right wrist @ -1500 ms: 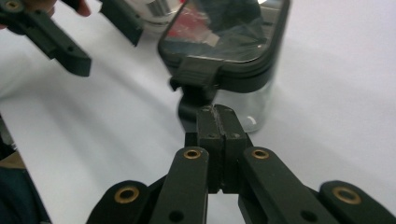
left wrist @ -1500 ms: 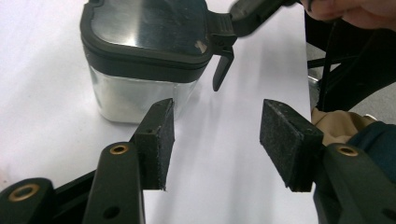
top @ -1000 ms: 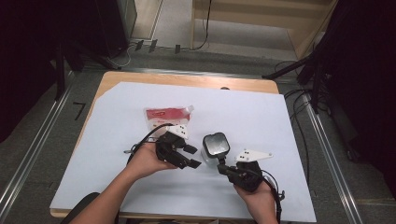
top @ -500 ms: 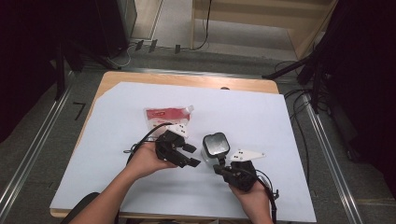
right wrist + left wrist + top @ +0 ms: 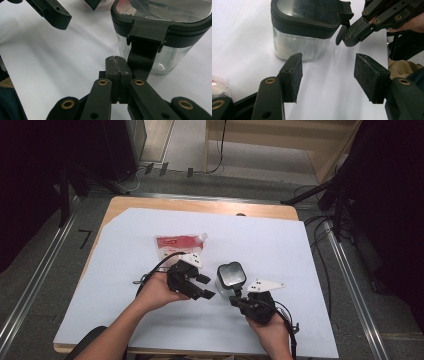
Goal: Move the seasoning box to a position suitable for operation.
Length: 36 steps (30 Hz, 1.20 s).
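A clear glass jar (image 5: 230,276) with a black clip lid stands on the white sheet between my two grippers. My left gripper (image 5: 206,287) lies to the jar's left and points at it, open and holding nothing. In the left gripper view its pads (image 5: 294,75) stand wide apart, short of the jar (image 5: 299,42). My right gripper (image 5: 235,296) is just in front of the jar. Its jaws (image 5: 117,60) are shut on each other with nothing between them, and their tips sit beside the lid's hanging latch flap (image 5: 143,56). The shut right gripper (image 5: 344,37) also shows in the left gripper view, at the latch.
A red and white spouted pouch (image 5: 179,243) lies flat behind the left gripper. The white sheet (image 5: 300,250) covers most of a wooden table (image 5: 200,206). Cables trail from both grippers toward the near edge. Dark stands and floor rails flank the table.
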{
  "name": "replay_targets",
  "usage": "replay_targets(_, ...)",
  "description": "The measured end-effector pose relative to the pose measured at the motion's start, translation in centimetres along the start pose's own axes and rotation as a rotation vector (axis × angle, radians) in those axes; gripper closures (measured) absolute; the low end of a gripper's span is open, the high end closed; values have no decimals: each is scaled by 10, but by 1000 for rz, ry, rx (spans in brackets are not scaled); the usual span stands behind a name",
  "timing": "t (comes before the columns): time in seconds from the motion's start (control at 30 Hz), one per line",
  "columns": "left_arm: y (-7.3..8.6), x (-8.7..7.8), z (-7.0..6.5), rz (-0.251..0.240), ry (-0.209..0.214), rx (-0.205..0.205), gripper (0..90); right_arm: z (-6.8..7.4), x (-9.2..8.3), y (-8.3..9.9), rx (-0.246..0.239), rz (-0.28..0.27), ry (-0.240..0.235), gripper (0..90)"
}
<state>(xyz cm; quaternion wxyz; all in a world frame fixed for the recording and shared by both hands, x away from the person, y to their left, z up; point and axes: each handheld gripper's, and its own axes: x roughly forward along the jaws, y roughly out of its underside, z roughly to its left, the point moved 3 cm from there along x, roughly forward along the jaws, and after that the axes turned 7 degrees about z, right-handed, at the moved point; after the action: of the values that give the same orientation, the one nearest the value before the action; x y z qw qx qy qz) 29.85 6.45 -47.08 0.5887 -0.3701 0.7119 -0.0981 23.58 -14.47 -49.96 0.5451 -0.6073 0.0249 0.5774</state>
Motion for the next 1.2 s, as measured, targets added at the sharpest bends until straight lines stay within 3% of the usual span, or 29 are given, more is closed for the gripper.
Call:
replay_targets(0.8, 0, 0, 1, -6, -8, 13, 398, -29, -15, 1, 89, -30, 42, 900)
replay_targets(1.2, -2, 1, 1, -26, -39, 32, 364, -50, -24, 2, 140, -34, 84, 900)
